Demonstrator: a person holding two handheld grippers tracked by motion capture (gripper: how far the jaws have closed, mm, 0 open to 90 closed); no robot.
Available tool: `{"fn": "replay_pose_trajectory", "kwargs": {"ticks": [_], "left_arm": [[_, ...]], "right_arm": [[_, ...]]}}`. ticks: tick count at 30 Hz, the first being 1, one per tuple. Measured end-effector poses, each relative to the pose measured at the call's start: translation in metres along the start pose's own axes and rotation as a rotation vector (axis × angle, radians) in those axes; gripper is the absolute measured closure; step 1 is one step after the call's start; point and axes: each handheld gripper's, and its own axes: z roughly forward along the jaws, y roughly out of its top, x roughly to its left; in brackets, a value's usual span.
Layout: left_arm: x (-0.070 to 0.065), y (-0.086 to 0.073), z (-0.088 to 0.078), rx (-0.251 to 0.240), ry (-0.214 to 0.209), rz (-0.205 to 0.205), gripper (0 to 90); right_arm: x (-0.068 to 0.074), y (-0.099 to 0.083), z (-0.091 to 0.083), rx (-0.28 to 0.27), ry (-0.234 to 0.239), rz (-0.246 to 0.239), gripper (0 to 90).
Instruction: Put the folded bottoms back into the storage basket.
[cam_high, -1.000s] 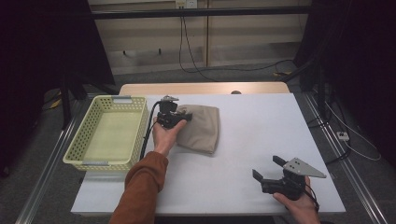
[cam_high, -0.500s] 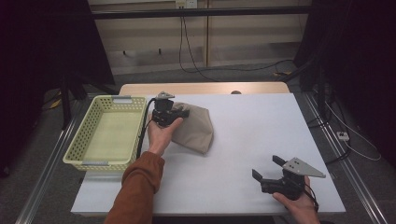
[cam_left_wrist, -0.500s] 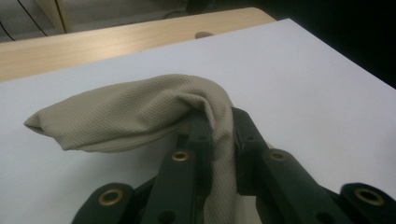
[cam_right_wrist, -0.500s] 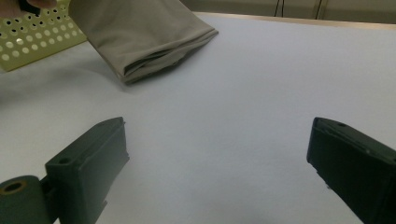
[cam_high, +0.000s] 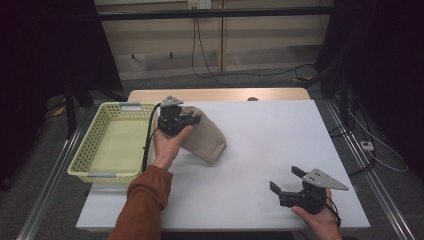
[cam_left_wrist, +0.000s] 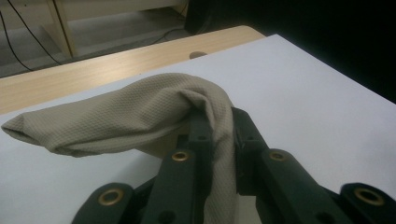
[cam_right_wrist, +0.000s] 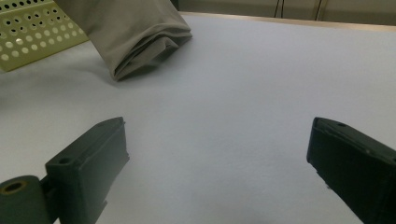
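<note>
Here the left tool (cam_left_wrist: 219, 135) pinches the cloth (cam_high: 205, 137) (drooping rightward).

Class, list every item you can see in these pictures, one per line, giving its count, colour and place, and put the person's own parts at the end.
Cloth: one, beige, folded, lifted at one end above the table's left-centre, lower end touching the table.
Basket: one, pale yellow-green, perforated, at the table's left edge, nothing visible inside.
Table: one, white top, with a wooden strip along the far edge.
Cables: several, black, on the floor beyond the table.
Left gripper: one, black, shut on the cloth beside the basket.
Right gripper: one, black, jaws open, near the table's front right corner.
Left hand: one, with an orange-brown sleeve.
Right hand: one, at the front edge.
</note>
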Motion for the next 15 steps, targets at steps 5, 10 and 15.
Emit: {"fn": "replay_pose_trajectory", "kwargs": {"ticks": [5,10,15], "left_arm": [[-0.002,0.002,-0.006,-0.013,0.003,0.005,81.2],[-0.004,0.004,-0.015,-0.025,0.010,0.022,81.2],[-0.005,0.006,-0.024,-0.049,0.018,0.028,81.2]], "right_arm": [[0.000,0.000,-0.001,-0.001,-0.002,0.000,4.7],[0.000,0.000,-0.001,0.000,-0.002,0.000,4.7],[0.000,0.000,-0.001,-0.002,-0.003,0.001,4.7]]}}
